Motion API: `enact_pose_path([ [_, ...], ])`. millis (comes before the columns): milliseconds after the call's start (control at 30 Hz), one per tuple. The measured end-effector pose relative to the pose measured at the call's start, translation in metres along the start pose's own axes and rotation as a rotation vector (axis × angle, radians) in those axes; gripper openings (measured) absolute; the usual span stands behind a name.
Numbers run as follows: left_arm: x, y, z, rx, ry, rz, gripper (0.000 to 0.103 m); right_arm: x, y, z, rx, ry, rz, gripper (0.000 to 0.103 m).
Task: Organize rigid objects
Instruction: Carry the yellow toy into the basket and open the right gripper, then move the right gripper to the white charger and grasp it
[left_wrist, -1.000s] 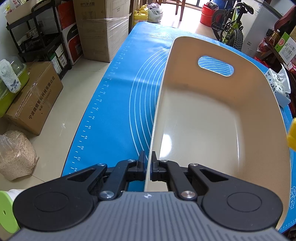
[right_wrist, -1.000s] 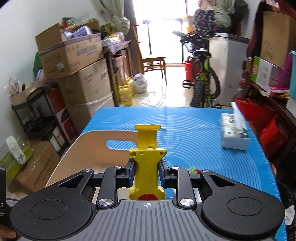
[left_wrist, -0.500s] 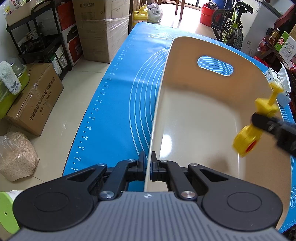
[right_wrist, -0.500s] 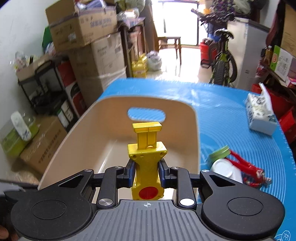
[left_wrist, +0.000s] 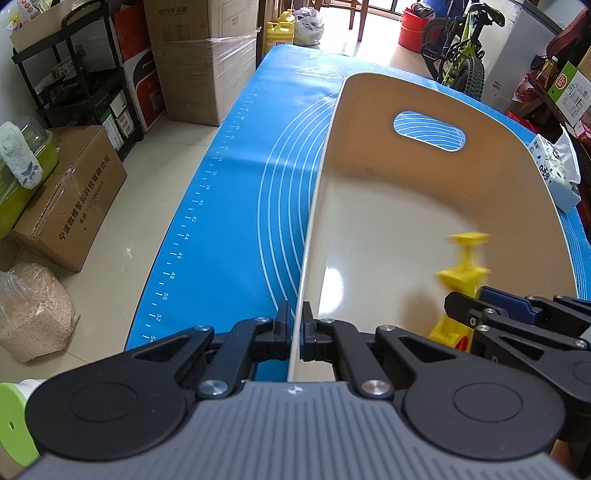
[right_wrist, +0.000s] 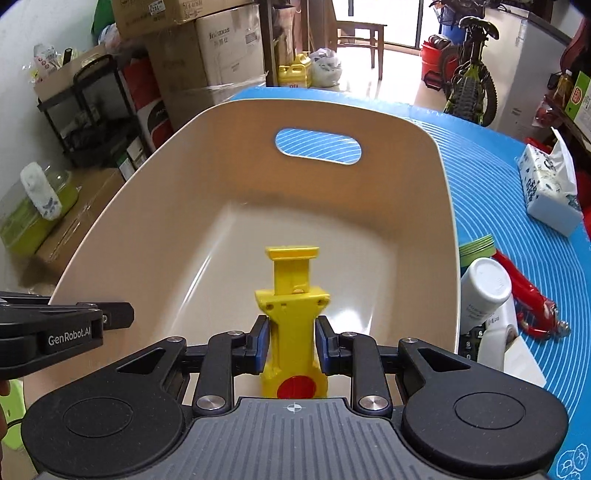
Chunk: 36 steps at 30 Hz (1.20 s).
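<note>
We see the left gripper (left_wrist: 294, 328) nearest us, its jaws closed tight on the thin near-left rim of the beige plastic basket (left_wrist: 388, 229), which sits on the blue silicone mat (left_wrist: 236, 206). Just to its right, the right gripper (right_wrist: 291, 341) reaches down into the basket. Its jaws have just been opening: the yellow toy launcher (right_wrist: 291, 314) stands between the blue pads (right_wrist: 261, 341), with a thin gap visible on each side, so they no longer press on it. The launcher, with a red disc at its near end, points toward the basket's far wall and its oval handle cutout (right_wrist: 318, 146). On the mat right of the basket lie a white bottle (right_wrist: 484, 291), a green lid (right_wrist: 476, 246) and a red tool (right_wrist: 532, 295); farther right sits a tissue pack (right_wrist: 550, 188).
</note>
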<state>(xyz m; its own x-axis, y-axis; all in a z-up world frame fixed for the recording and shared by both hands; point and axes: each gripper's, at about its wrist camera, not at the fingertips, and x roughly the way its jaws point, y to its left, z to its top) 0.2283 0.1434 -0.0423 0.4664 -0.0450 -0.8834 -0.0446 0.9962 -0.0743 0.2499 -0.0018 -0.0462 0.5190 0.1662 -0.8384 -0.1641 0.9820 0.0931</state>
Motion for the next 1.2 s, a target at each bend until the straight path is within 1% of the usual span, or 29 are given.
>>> enact_pose_path([
  [133,0.0,-0.001,0.0,-0.001,-0.001,0.002,0.005,-0.01,-0.008,0.005,0.041,-0.021,0.053,0.054],
  [167,0.0,-0.001,0.0,-0.002,-0.001,0.003,0.005,-0.015,-0.009,0.006,0.046,-0.036,0.061,0.056],
  [233,0.0,-0.001,0.0,-0.003,0.0,0.002,0.005,-0.028,-0.009,0.009,0.045,-0.077,0.067,0.067],
  [300,0.0,0.0,0.0,-0.004,0.001,0.001,0.005,-0.041,-0.012,0.011,0.05,-0.125,0.069,0.074],
  [433,0.0,0.0,0.0,-0.004,0.0,0.001,0.006,-0.062,-0.027,0.016,0.102,-0.183,0.086,0.077],
  [533,0.0,0.0,0.0,-0.006,0.001,-0.001,0.006,-0.072,-0.041,0.016,0.127,-0.213,0.064,0.08],
  [633,0.0,0.0,0.0,-0.004,0.001,0.0,0.006,-0.082,-0.059,0.013,0.163,-0.254,0.036,0.08],
  [800,-0.001,0.001,0.0,-0.009,0.001,-0.006,0.006,-0.097,-0.091,0.01,0.183,-0.312,-0.047,0.082],
  [867,-0.001,0.0,0.0,-0.008,0.001,-0.004,0.006,-0.1,-0.105,0.006,0.193,-0.326,-0.08,0.084],
  [933,-0.001,0.0,-0.001,-0.008,0.0,-0.003,0.006,-0.102,-0.122,0.0,0.21,-0.349,-0.117,0.09],
  [1000,-0.001,0.0,0.0,-0.009,0.0,-0.004,0.006,-0.102,-0.139,-0.008,0.229,-0.37,-0.138,0.091],
  [1100,-0.001,0.0,0.0,-0.008,0.0,-0.004,0.006,-0.094,-0.16,-0.018,0.217,-0.343,-0.163,0.091],
  [1200,-0.001,0.0,0.0,-0.009,0.0,-0.004,0.006,-0.083,-0.167,-0.029,0.165,-0.301,-0.201,0.091],
])
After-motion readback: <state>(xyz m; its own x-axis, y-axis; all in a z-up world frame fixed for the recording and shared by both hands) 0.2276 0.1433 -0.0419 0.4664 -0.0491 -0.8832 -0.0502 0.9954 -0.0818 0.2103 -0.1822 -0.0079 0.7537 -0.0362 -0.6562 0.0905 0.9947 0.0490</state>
